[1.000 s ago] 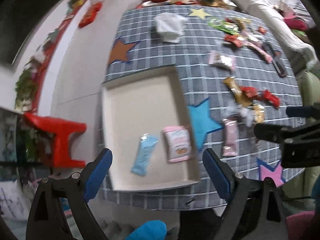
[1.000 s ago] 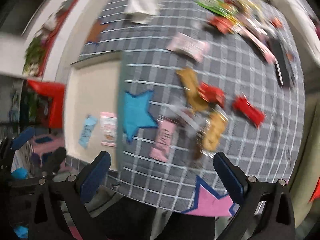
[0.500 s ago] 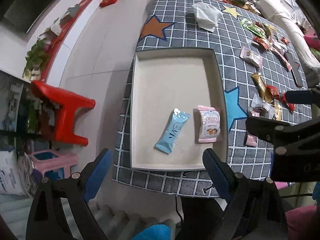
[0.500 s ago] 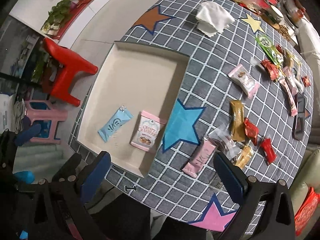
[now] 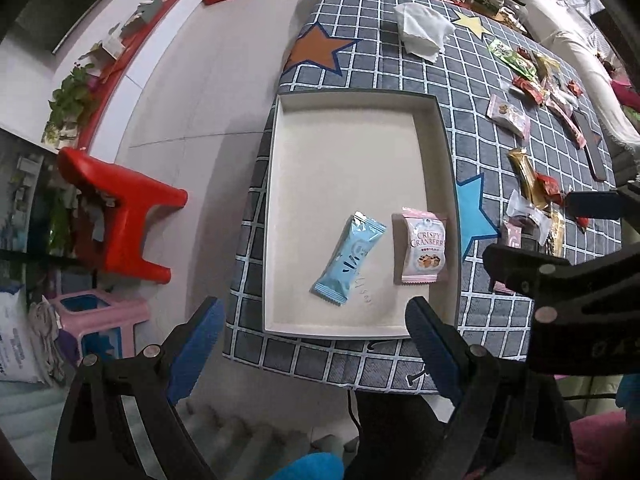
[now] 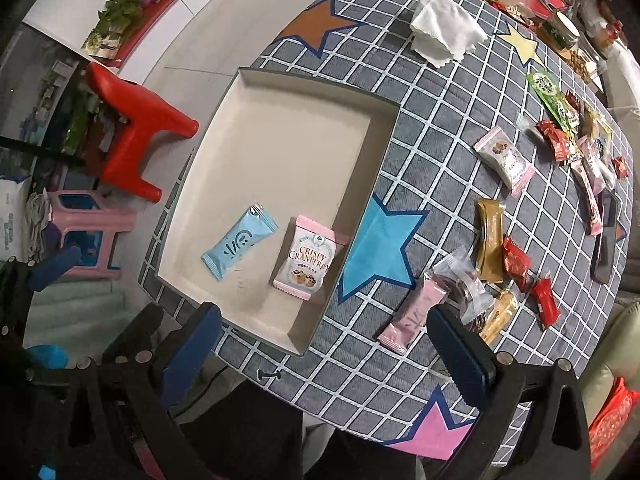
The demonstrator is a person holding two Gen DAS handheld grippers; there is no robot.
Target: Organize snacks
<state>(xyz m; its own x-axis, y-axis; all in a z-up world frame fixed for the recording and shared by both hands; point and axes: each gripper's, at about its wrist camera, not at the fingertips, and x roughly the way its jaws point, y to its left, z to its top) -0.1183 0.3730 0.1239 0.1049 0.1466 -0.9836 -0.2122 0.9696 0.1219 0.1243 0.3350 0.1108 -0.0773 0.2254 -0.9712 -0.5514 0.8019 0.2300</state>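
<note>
Both claws hung above the near edge of the tabletop (image 6: 440, 152), which was covered by a grey checked cloth with coloured stars. Left claw (image 5: 316, 344): jaws spread wide, nothing between them, poised over the near end of the tray (image 5: 344, 140). Right claw (image 6: 324, 344): also spread wide and empty, over the cloth just right of the tray's near corner.

Tray: shallow, cream inside, lying flat at the left side of the tabletop. Two snacks lay in its near half, side by side but apart: a light blue packet (image 5: 349, 259), slanted, and a pink-and-white cranberry packet (image 5: 423, 246) close to the right wall.

Loose snacks on the cloth right of the tray: a pink bar (image 6: 412, 314) lay nearest the right claw, just beside a clear-wrapped dark sweet (image 6: 464, 280). Beyond these lay a gold packet (image 6: 490, 240) and two red packets (image 6: 516, 262). A pink-and-white packet (image 6: 504, 160) lay farther back, on its own. More wrappers lay along the far right edge, too small to sort.

A crumpled white napkin (image 6: 444, 36) sat at the far end. A red stool (image 5: 120, 216) stood on the floor left of the tabletop.
</note>
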